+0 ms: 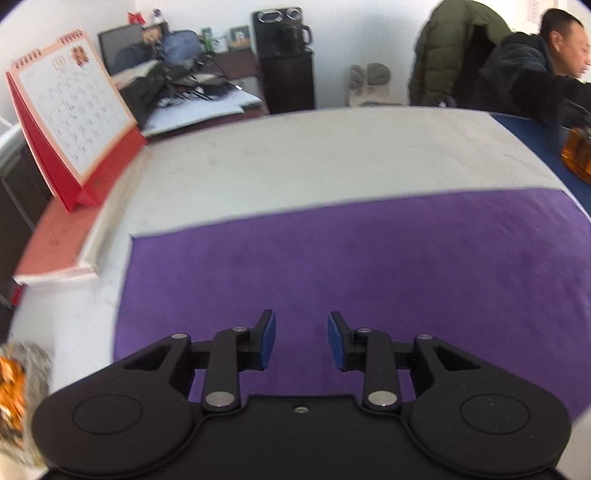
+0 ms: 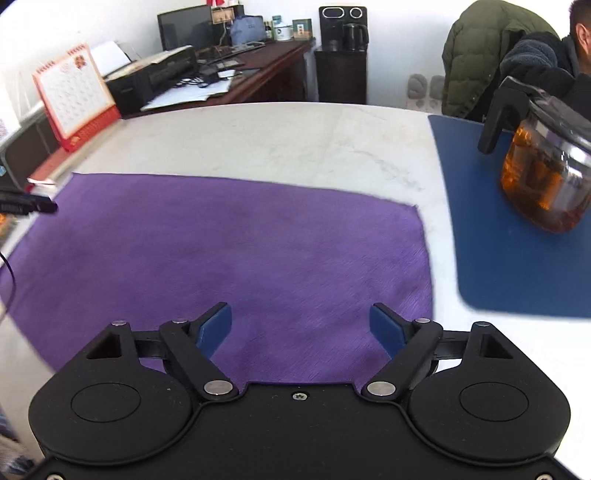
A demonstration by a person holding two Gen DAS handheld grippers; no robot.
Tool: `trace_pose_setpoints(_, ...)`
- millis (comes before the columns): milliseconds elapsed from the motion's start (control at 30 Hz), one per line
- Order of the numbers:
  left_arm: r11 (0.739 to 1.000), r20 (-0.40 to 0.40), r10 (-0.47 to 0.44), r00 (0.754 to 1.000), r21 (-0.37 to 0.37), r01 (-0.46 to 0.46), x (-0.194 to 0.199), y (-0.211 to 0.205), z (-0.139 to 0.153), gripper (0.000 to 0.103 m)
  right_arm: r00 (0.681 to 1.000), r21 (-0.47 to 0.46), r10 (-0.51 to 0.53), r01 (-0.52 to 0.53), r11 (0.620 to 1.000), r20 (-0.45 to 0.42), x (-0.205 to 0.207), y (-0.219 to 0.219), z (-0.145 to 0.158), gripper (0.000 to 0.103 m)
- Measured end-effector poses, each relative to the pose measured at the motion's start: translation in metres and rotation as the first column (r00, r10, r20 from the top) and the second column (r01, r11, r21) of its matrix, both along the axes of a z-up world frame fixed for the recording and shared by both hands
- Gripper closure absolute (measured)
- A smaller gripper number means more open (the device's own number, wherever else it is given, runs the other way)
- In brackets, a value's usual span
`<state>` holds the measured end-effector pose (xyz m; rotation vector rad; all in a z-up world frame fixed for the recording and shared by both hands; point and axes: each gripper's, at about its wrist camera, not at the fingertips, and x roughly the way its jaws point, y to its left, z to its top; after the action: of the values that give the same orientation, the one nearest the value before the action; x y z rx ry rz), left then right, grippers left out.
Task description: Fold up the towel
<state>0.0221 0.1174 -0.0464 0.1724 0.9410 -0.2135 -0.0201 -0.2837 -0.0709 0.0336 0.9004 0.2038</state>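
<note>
The purple towel [image 2: 229,258] is spread flat on the tabletop [image 2: 295,140], toward its near edge. Both the left claw [image 1: 301,341] and right claw [image 2: 301,330] are held open above it, empty. Soft, light cloth is judged best pinched at its corners.

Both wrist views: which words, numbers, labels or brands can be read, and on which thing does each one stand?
None can be read.
Desk calendar: a grid of numbers and a heading, too blurred to read.
Green box on the far desk: a label, too small to read.
Dark dispenser with the kettle: no readable brand.
Purple towel, blue mat and glass teapot: no text visible.
</note>
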Motion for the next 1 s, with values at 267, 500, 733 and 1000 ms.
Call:
trace_pose_setpoints(267, 0.998, -0.079, 0.033, 0.996, 0.049, -0.029, -0.046, -0.035, -0.023, 0.074, 0.991, -0.039, 0.130, -0.132, 0.990, -0.044, -0.015, 0.019, -0.008, 0.018)
trace_pose_setpoints(500, 0.984, -0.075, 0.164, 0.984, 0.079, -0.158, -0.062, -0.044, -0.027, 0.071, 0.967, -0.036, 0.237, -0.241, 0.970, -0.090, -0.019, 0.012, -0.021, 0.016)
trace_pose_setpoints(733, 0.959, -0.053, 0.277, 0.959, 0.076, -0.273, -0.074, -0.046, -0.025, 0.065, 0.930, -0.104, 0.356, -0.364, 0.926, -0.088, -0.034, 0.017, -0.026, 0.002)
trace_pose_setpoints(1000, 0.933, 0.042, 0.359, 0.932, -0.026, -0.358, -0.096, -0.061, 0.029, 0.064, 0.956, 0.269, 0.290, -0.287, 0.919, 0.029, -0.016, -0.038, 0.026, 0.000)
